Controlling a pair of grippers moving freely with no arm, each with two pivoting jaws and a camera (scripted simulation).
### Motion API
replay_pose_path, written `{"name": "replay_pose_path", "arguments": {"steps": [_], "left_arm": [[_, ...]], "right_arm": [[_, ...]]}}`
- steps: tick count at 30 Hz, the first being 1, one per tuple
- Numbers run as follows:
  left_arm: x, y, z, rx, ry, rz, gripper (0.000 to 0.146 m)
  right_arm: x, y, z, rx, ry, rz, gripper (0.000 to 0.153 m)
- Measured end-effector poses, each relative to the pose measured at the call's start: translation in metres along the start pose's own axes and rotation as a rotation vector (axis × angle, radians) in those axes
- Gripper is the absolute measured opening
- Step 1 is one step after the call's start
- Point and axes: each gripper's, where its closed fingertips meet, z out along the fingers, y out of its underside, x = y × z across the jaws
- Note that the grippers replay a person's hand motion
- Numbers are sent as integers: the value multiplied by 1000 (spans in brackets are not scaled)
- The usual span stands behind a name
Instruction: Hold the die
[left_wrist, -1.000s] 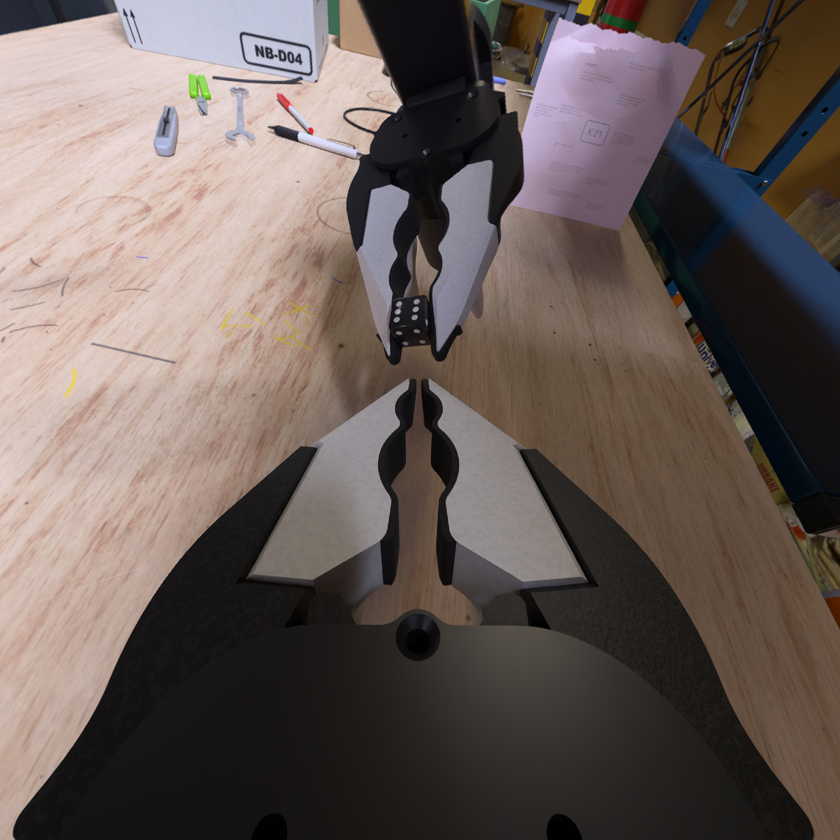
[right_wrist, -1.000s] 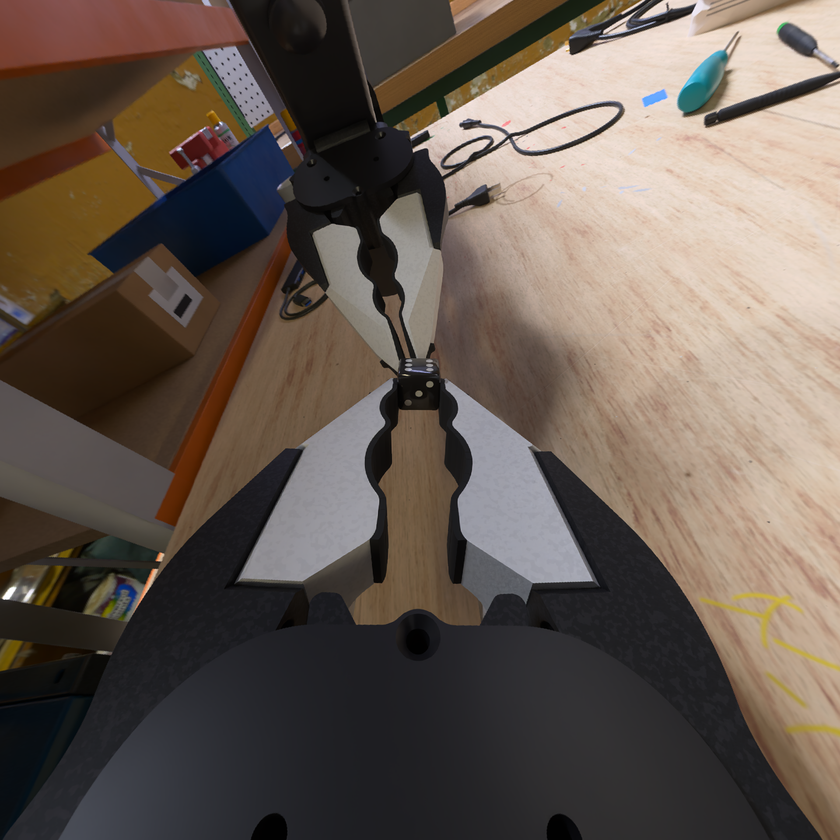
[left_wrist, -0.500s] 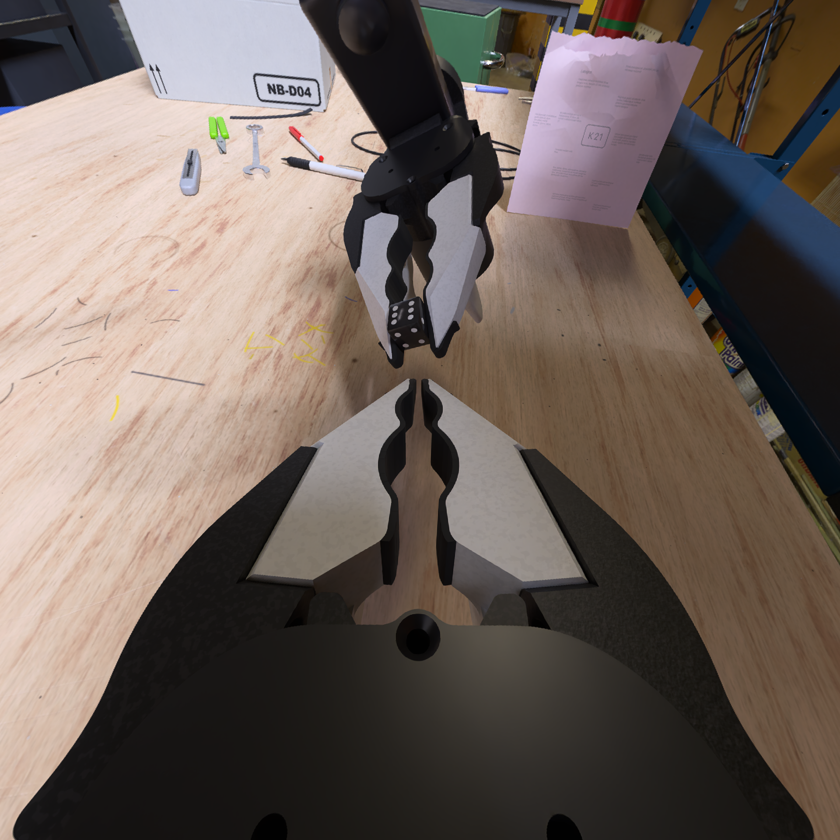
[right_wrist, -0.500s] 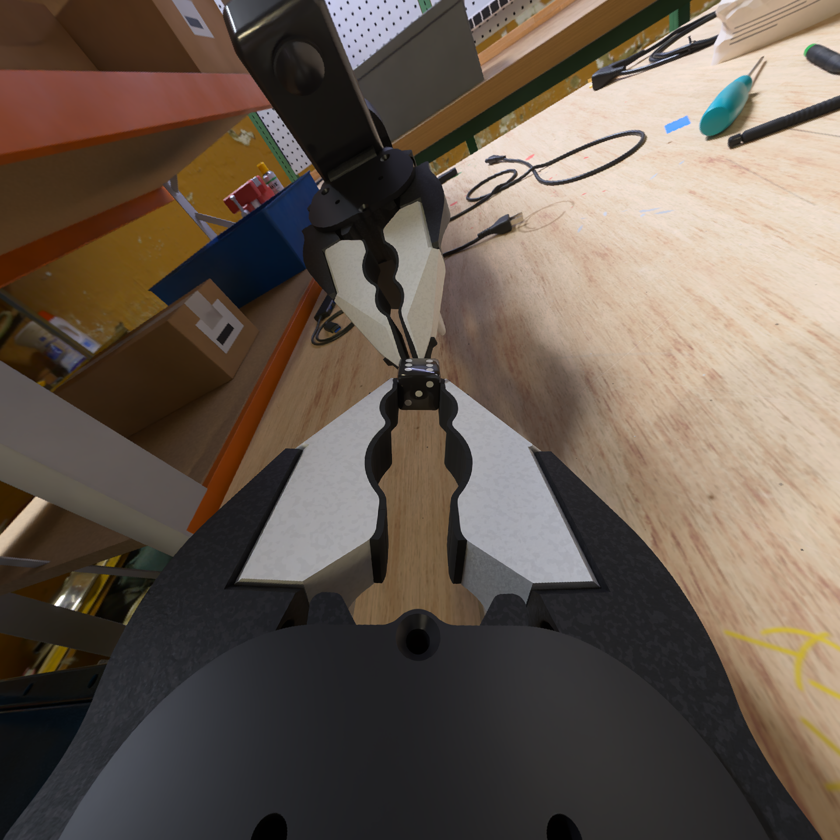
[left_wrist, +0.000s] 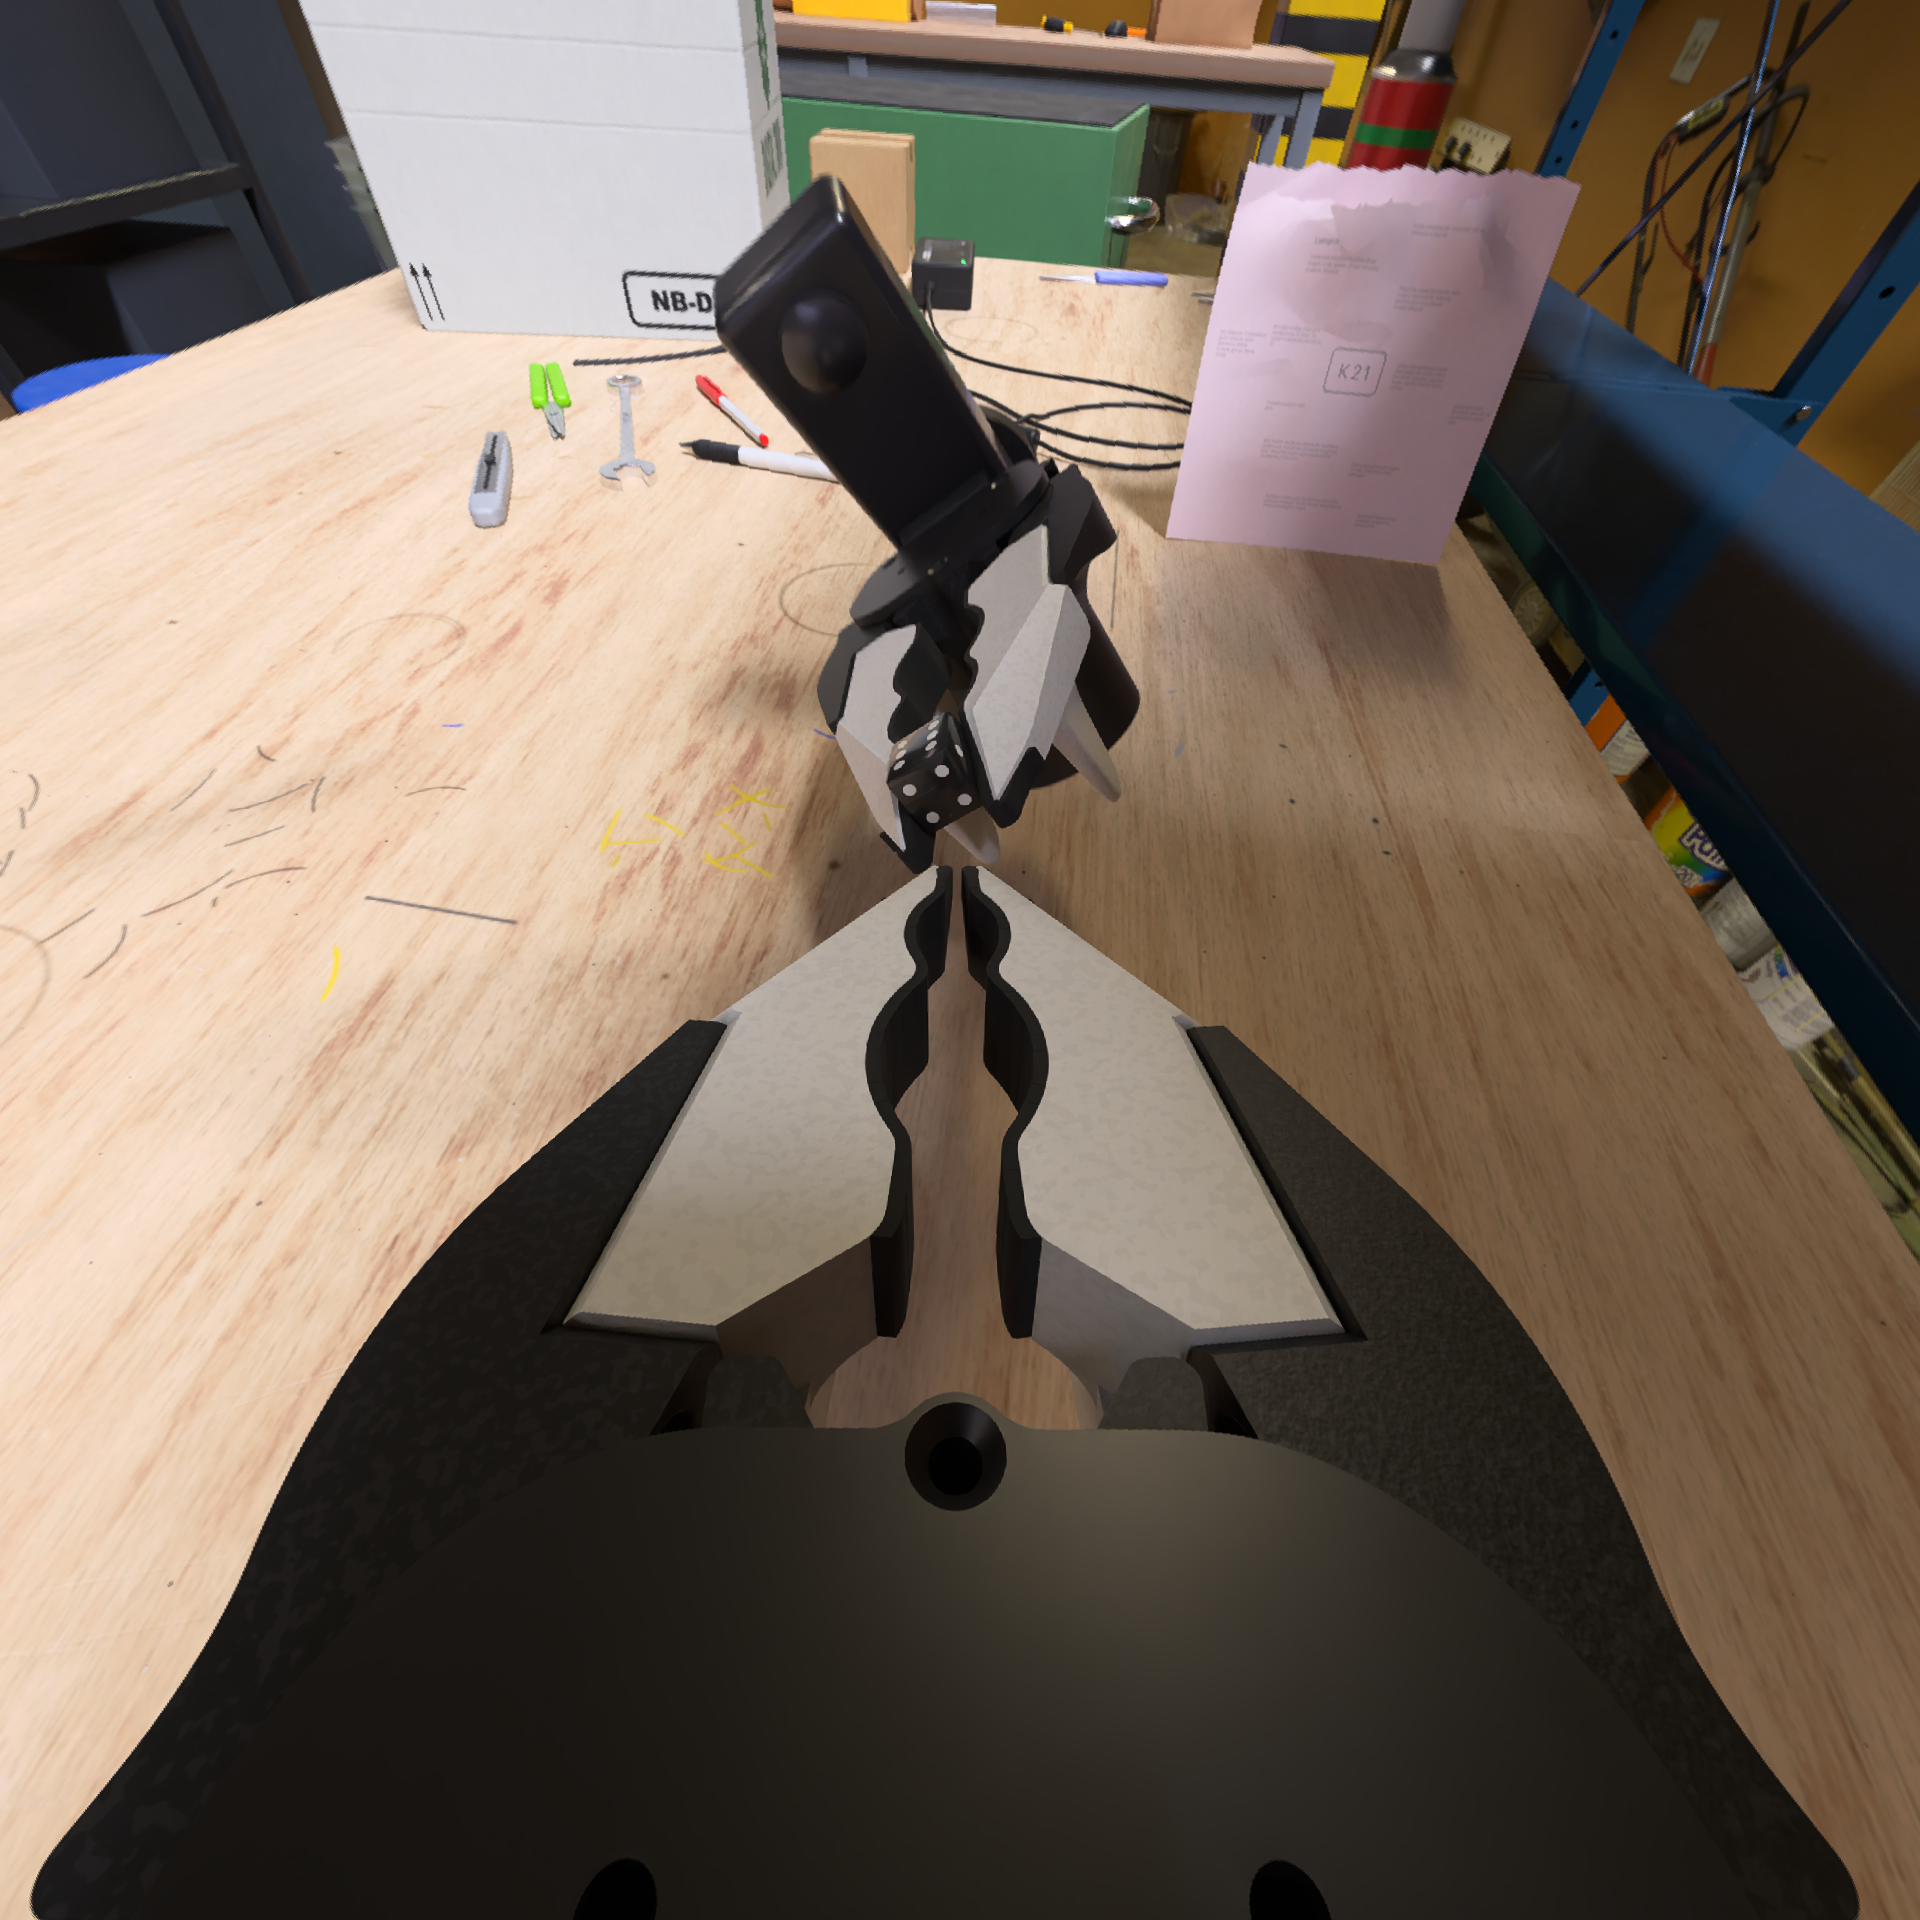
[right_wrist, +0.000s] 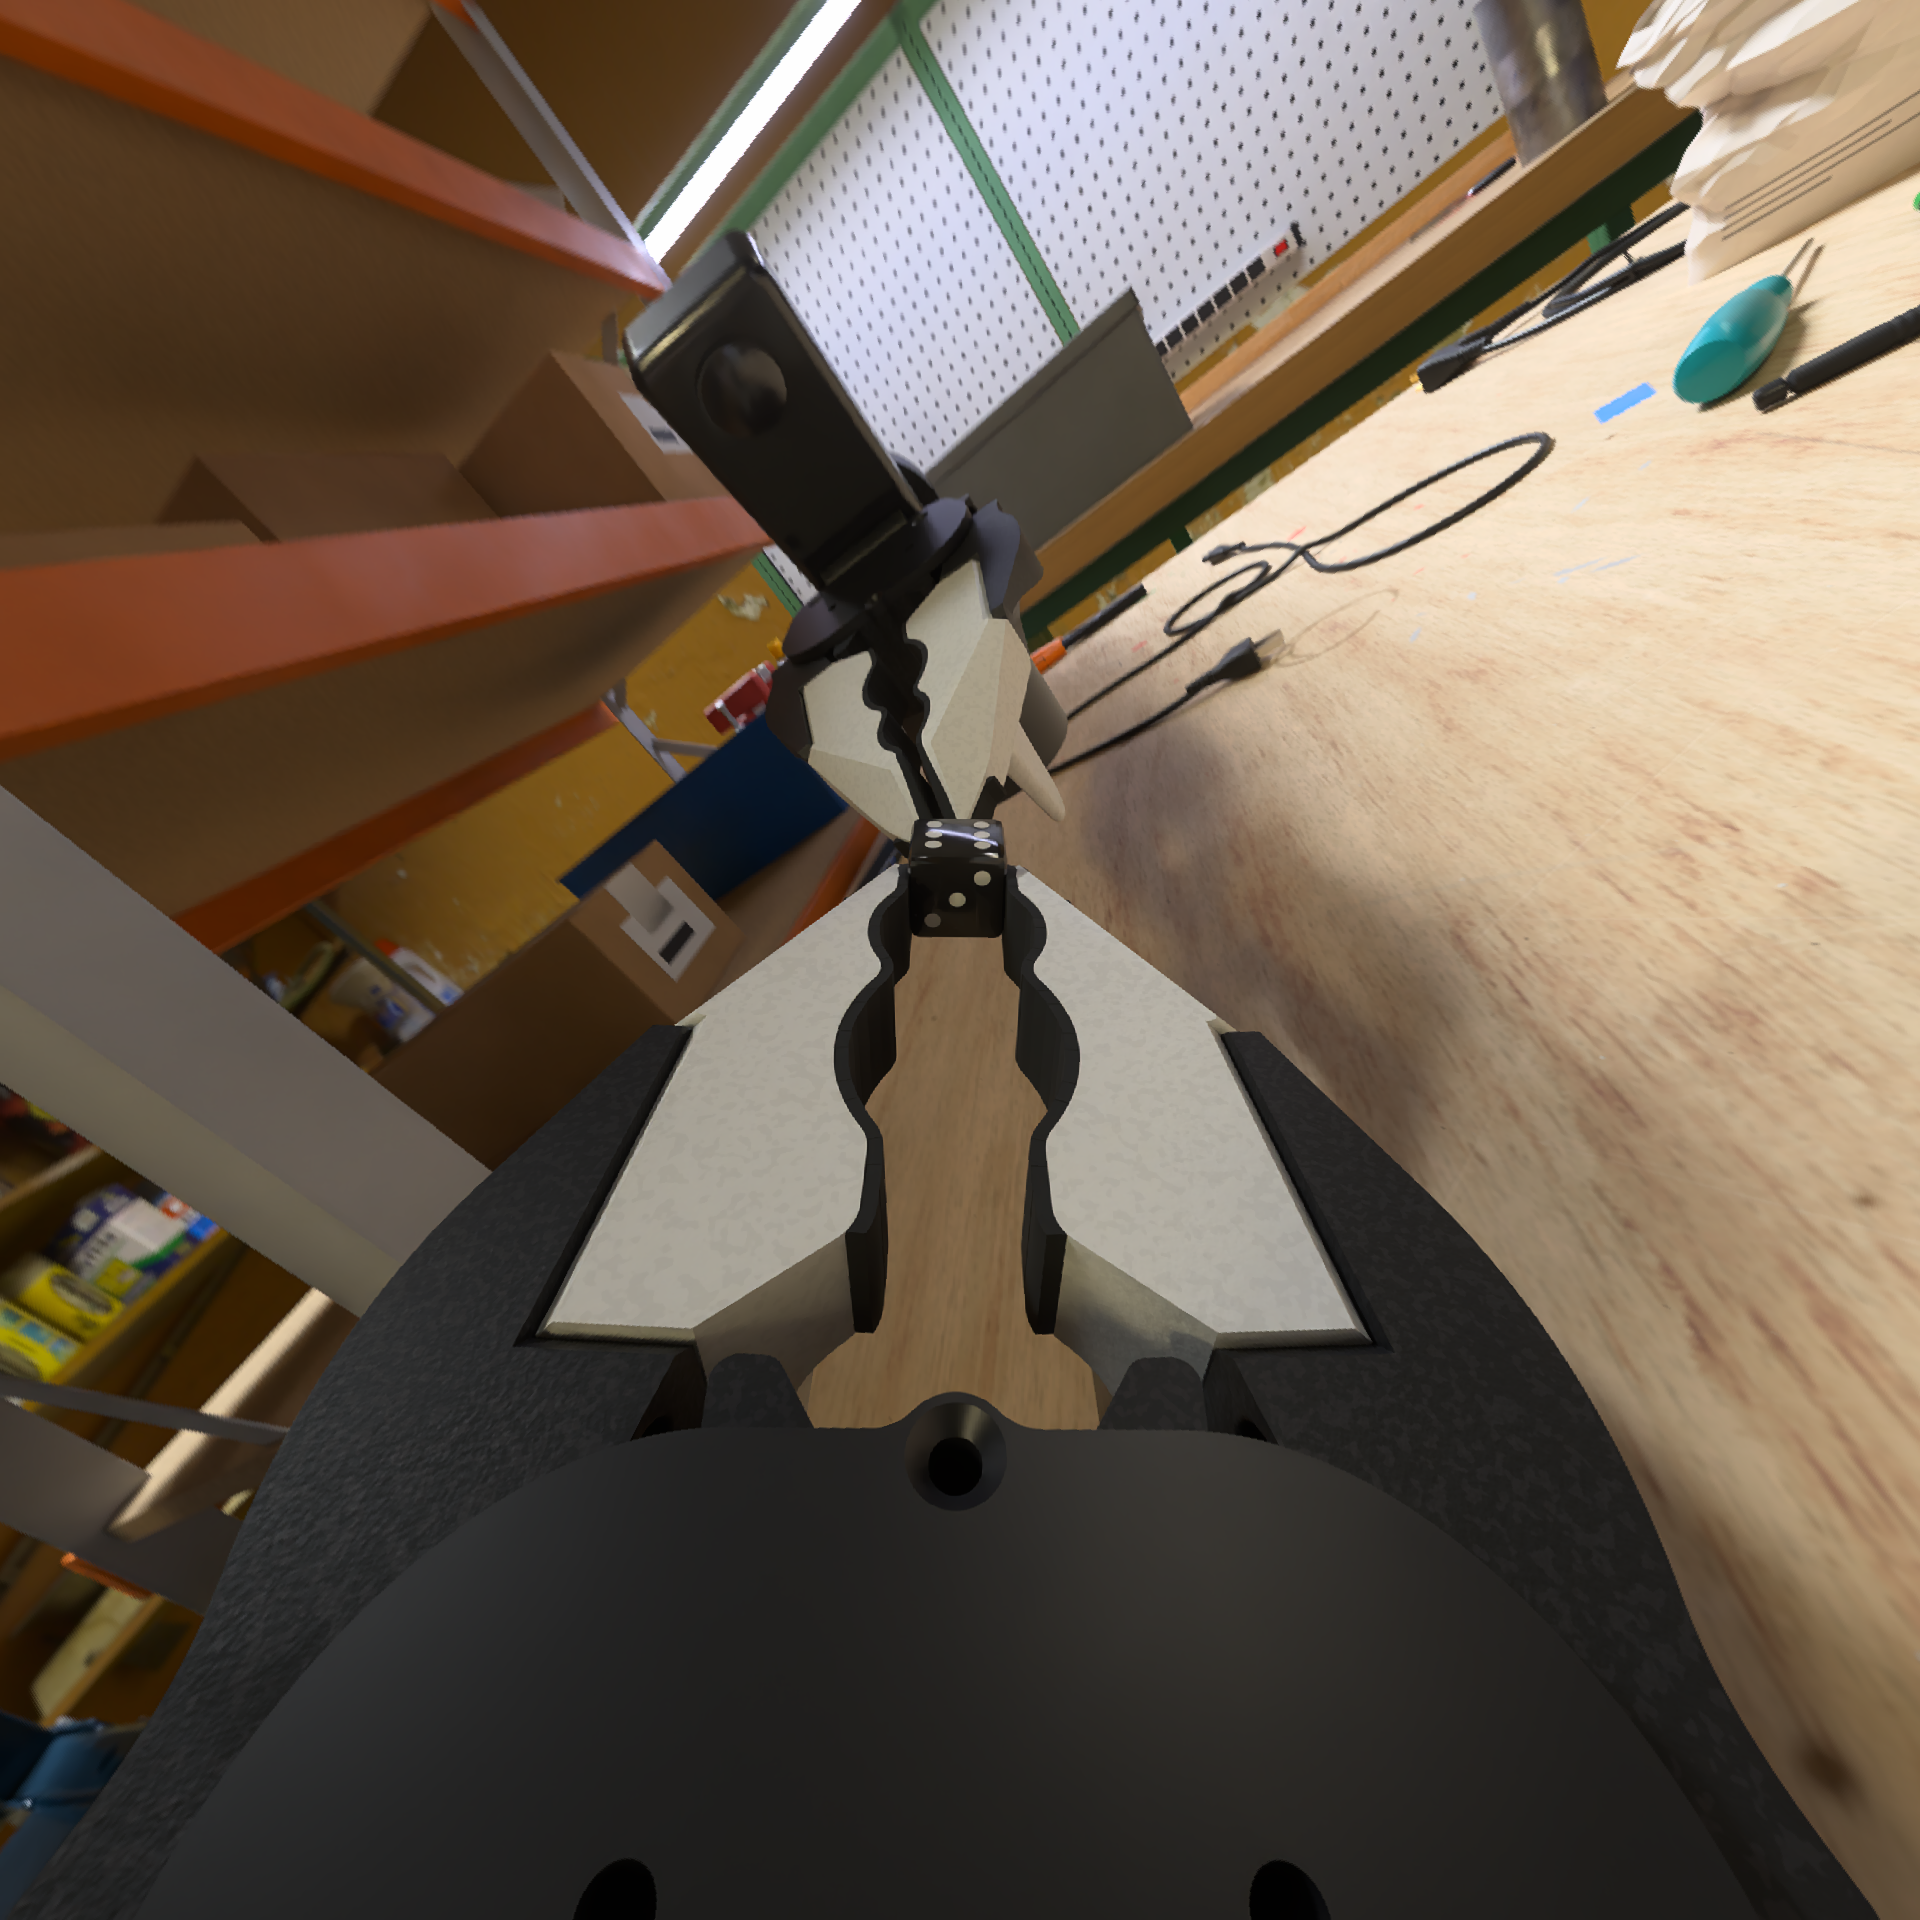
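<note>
The plywood workbench (left_wrist: 1299, 1039) spans the room, with a white carton (left_wrist: 551, 156) and an upright pink sheet (left_wrist: 1361, 364) at its far end and small hand tools (left_wrist: 561, 426) lying well apart from the work.

Above the bench, the two grippers face each other tip to tip. The right gripper (right_wrist: 956, 896) is clamped on the black die (right_wrist: 956, 888), which is carried clear of the bench between the very ends of its fingers. The left gripper (left_wrist: 956, 881) has its fingers drawn together with only a thin slit between them, and grips nothing; its tips sit just beside the die.

Risk: the hold appears to be at the extreme fingertips, leaving little pad contact. Contact from the closed left tips, or further tilt of the right gripper, could twist the die free and drop it onto the bench.
</note>
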Motion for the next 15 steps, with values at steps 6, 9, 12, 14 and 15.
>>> {"name": "replay_pose_path", "arguments": {"steps": [6,9,12,14,15], "left_arm": [[-1,-4,-4,23,-25,9,2],[0,-6,-4,35,-27,0,2],[-1,-5,-4,37,-36,-7,1],[-2,-5,-3,39,-47,-7,1],[-2,-5,-3,35,-51,-6,1]], "right_arm": [[-3,-4,4,70,-11,29,16],[-4,-4,4,70,11,-1,16],[-3,-4,4,76,43,-20,16],[-1,-4,4,85,67,-32,16],[0,-4,4,78,77,-40,16]]}}
